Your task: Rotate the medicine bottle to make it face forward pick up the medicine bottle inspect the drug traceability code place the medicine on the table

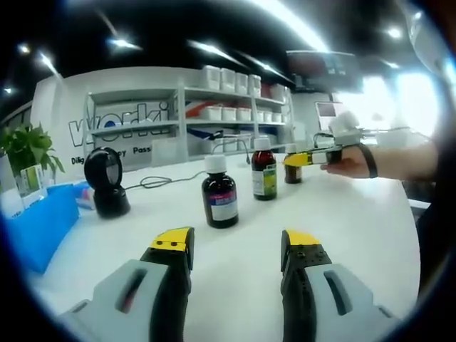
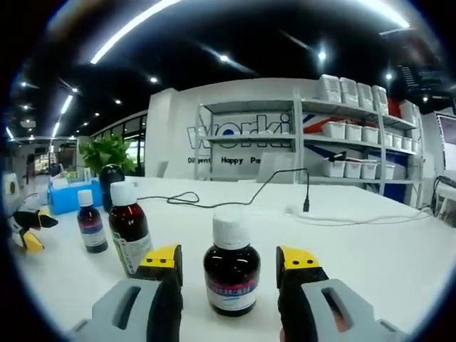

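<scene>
Blue bin (image 1: 43, 221): at the desk's left edge, left gripper view.
Barcode scanner (image 1: 105, 182): black, standing on the white desk (image 1: 235, 278), just right of the bin.
Left gripper (image 1: 236, 246): jaws spread apart, grasping nothing, low over bare desk.
Nearest bottle (image 1: 220, 192): dark, white cap, upright ahead of the left gripper.
Middle bottle (image 1: 263, 169): dark with a green label, upright, further back.
Medicine bottle (image 2: 231, 267): dark, white cap, upright on the desk between the right gripper's jaws.
Right gripper (image 2: 229, 263): released, jaws flanking the medicine bottle with visible gaps each side.
Shelves (image 2: 342, 142): hold white boxes behind.
</scene>
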`<move>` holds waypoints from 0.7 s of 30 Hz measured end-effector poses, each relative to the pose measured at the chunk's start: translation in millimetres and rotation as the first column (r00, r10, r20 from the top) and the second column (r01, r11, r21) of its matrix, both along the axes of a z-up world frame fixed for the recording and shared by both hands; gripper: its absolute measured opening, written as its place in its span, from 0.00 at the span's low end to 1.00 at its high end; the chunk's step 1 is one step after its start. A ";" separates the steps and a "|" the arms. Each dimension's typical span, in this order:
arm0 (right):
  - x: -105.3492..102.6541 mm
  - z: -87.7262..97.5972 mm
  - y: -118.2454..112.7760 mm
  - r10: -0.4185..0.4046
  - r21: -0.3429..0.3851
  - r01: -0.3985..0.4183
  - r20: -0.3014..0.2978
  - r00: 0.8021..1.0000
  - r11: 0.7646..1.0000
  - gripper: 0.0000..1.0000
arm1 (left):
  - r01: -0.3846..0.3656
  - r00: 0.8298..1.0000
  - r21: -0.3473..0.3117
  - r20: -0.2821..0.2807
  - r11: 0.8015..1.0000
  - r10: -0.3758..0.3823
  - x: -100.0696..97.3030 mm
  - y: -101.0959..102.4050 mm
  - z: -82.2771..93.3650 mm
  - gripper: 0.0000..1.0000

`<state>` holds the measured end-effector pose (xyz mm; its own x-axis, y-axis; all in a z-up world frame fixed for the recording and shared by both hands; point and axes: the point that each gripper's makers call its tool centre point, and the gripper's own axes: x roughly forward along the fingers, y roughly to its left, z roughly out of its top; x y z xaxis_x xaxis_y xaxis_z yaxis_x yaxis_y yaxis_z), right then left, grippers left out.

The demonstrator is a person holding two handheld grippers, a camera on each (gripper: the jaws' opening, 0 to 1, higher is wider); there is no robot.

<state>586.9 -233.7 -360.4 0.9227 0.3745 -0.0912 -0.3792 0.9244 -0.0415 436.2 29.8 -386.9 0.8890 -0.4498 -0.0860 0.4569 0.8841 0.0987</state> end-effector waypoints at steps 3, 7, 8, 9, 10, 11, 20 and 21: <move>-4.2 9.6 0.6 0.040 0.002 -0.040 0.007 0.999 0.999 0.52 | -0.003 1.000 -0.021 0.002 1.000 0.003 0.8 4.0 1.8 0.40; -14.9 28.1 3.7 0.098 -0.014 -0.097 0.058 0.994 0.995 0.53 | -0.006 1.000 -0.047 0.006 0.999 0.006 0.7 5.6 4.5 0.40; -17.2 31.6 4.0 0.109 -0.033 -0.107 0.074 0.991 0.994 0.53 | -0.007 1.000 -0.052 0.007 0.999 0.007 0.8 6.2 5.2 0.41; -19.8 33.7 4.9 0.128 -0.047 -0.125 0.086 0.988 0.991 0.54 | -0.009 1.000 -0.060 0.008 0.998 0.009 0.7 7.0 6.3 0.41; -22.7 34.0 4.1 0.136 -0.050 -0.132 0.086 0.987 0.990 0.54 | -0.009 1.000 -0.066 0.008 0.998 0.009 0.6 7.3 6.9 0.41; -24.1 34.4 1.0 0.142 -0.049 -0.138 0.089 0.986 0.989 0.54 | -0.007 1.000 -0.067 0.012 0.998 0.007 0.3 7.5 8.0 0.41; -46.8 35.7 -18.5 0.191 0.004 -0.192 0.089 0.978 0.981 0.52 | -0.023 0.998 -0.099 0.057 0.995 0.029 0.1 13.4 19.7 0.41; -50.6 35.2 -20.4 0.193 0.003 -0.194 0.091 0.977 0.981 0.51 | -0.024 0.998 -0.102 0.054 0.994 0.030 -0.2 13.2 19.6 0.42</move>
<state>536.4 -254.2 -325.3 0.8368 0.5475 -0.0053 -0.5463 0.8344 -0.0731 436.1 43.0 -367.3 0.9031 -0.4292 0.0087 0.4288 0.9028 0.0321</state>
